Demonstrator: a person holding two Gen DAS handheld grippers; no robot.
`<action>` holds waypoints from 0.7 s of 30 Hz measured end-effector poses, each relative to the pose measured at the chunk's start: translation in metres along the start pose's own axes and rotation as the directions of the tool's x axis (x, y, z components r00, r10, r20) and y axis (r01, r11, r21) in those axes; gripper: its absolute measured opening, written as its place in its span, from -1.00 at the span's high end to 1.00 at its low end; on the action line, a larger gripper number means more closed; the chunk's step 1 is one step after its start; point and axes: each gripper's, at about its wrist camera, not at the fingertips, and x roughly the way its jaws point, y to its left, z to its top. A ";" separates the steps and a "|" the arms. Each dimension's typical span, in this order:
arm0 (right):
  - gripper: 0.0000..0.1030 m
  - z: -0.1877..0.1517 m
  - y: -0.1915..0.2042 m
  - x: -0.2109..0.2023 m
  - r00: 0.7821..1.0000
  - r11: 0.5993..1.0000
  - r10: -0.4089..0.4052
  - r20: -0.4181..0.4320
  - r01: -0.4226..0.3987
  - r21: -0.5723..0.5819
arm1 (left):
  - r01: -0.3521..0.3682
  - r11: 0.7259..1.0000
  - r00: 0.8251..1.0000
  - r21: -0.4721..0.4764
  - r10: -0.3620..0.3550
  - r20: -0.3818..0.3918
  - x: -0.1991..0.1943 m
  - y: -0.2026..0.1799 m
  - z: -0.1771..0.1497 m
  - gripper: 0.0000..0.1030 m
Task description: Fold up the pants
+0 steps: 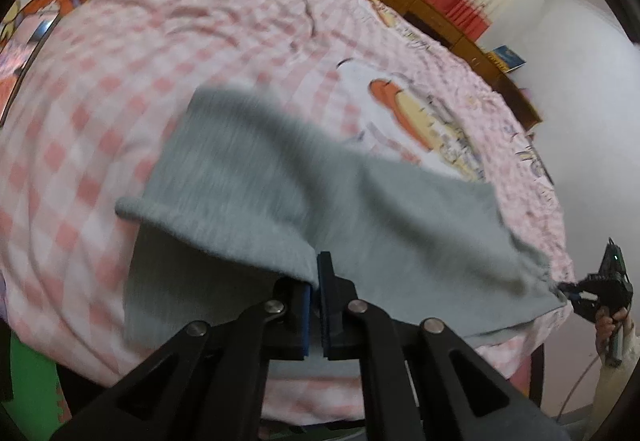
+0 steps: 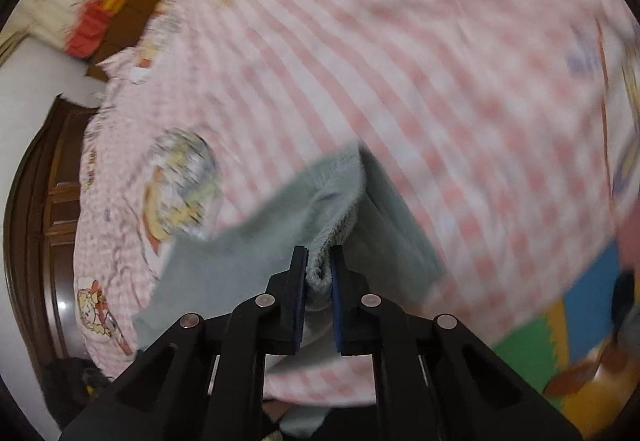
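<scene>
Two grippers pinch the pants [image 1: 248, 177]: left gripper [image 1: 316, 273] and right gripper [image 2: 319, 265], fingers pressed on near edges. The cloth stretches left to right between them, draping onto the bed [image 1: 168, 41]; the free end lies far.

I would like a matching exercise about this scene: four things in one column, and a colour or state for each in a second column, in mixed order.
Things:
1. pants
2. bedsheet
3. left claw
4. floor mat

Descriptions:
A. pink and white checks
B. grey, partly lifted
C. blue, green and orange tiles
D. shut on fabric edge

Pairs: 1-B, 2-A, 3-D, 4-C
</scene>
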 end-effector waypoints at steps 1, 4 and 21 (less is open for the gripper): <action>0.78 0.006 0.009 -0.009 0.999 0.999 0.012 0.036 -0.011 -0.034 | 0.006 1.000 1.000 0.000 -0.006 0.008 -0.003 -0.004 0.007 0.94; 0.78 0.014 0.033 -0.035 0.990 0.988 0.050 0.133 -0.030 -0.149 | 0.010 0.998 0.996 0.055 -0.015 0.085 -0.027 -0.025 0.033 0.94; 0.78 -0.051 -0.070 0.049 0.995 0.974 -0.096 0.021 0.098 -0.202 | -0.065 0.997 0.994 -0.052 0.060 -0.096 0.014 0.024 -0.049 0.94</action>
